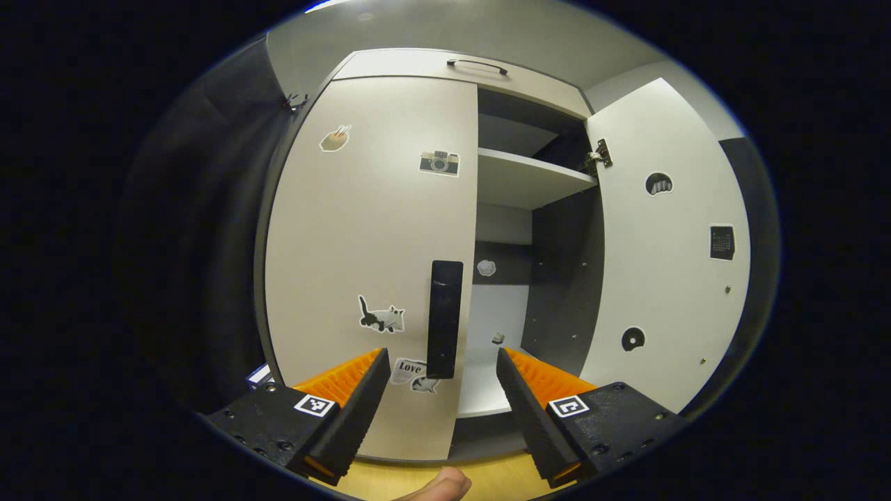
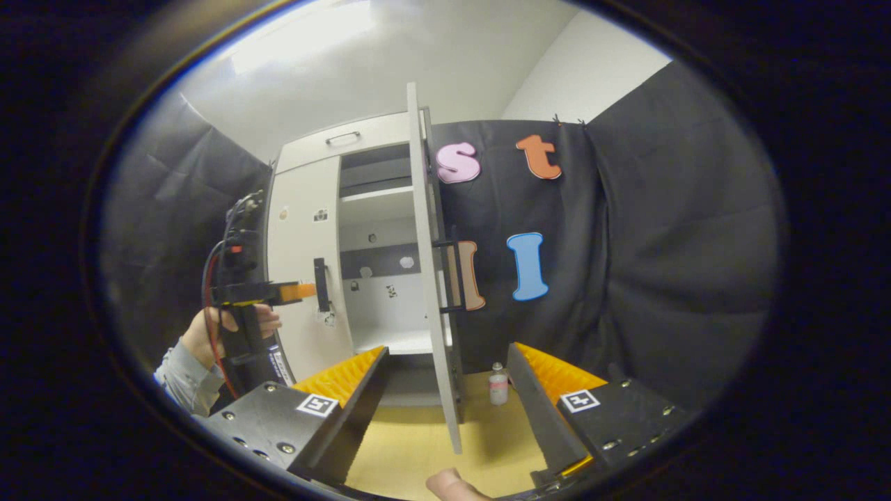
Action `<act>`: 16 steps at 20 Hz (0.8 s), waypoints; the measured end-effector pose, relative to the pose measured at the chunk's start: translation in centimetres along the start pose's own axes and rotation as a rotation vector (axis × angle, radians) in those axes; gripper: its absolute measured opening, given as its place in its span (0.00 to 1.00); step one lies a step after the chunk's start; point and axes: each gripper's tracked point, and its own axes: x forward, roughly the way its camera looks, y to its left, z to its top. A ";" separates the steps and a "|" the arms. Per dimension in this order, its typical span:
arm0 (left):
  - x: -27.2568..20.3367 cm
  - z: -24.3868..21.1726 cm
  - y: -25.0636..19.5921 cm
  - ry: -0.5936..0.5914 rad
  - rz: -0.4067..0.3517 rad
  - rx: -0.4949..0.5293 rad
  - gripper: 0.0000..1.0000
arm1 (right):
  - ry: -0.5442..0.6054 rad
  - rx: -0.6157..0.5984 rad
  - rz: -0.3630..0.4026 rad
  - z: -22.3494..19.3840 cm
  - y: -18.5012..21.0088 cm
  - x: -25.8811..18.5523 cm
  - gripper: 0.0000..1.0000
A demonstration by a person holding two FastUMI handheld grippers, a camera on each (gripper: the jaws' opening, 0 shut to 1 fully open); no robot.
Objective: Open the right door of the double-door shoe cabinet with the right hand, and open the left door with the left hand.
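Shoe cabinet [image 1: 418,66]: pale, double-door, standing on a wood-tone floor [image 2: 411,445] against the booth's black cloth wall.

Right door [image 1: 661,243]: swung wide open. In the left gripper view its inner face shows, with a hinge [image 1: 600,154] at the top corner. In the right gripper view the door [image 2: 430,278] stands edge-on toward me, its dark handle [image 2: 449,275] on the far side.

Left door [image 1: 369,264]: closed or nearly so; I cannot tell which. It carries several stickers, among them a camera [image 1: 439,163] and a cat [image 1: 381,317]. Its black vertical handle [image 1: 444,319] sits near the free edge.

Interior: a white shelf [image 1: 529,177] above, a dark side panel, a pale lower floor with a small object too small to identify.

My left gripper [image 1: 443,376]: fingers spread wide apart, holding nothing. The left door's handle sits ahead in the gap between them; I cannot tell whether anything touches. In the right gripper view the same gripper [image 2: 296,291] is level with the handle [image 2: 321,284], my hand [image 2: 233,327] and grey sleeve [image 2: 182,379] behind it.

My right gripper [image 2: 445,372]: fingers wide apart, empty, the open door's lower edge ahead between them, apart from both.

Small bottle [image 2: 498,384]: upright on the floor just beside the open door.
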 end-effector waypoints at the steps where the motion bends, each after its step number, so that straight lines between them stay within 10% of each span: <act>1: 0.8 -0.1 -0.1 0.006 0.002 0.008 0.96 | -0.002 -0.012 -0.010 -0.5 0.3 -0.5 1.00; 16: 7.6 -1.5 1.7 0.053 0.069 0.086 0.75 | 0.001 -0.041 0.017 -4.4 3.8 -6.0 1.00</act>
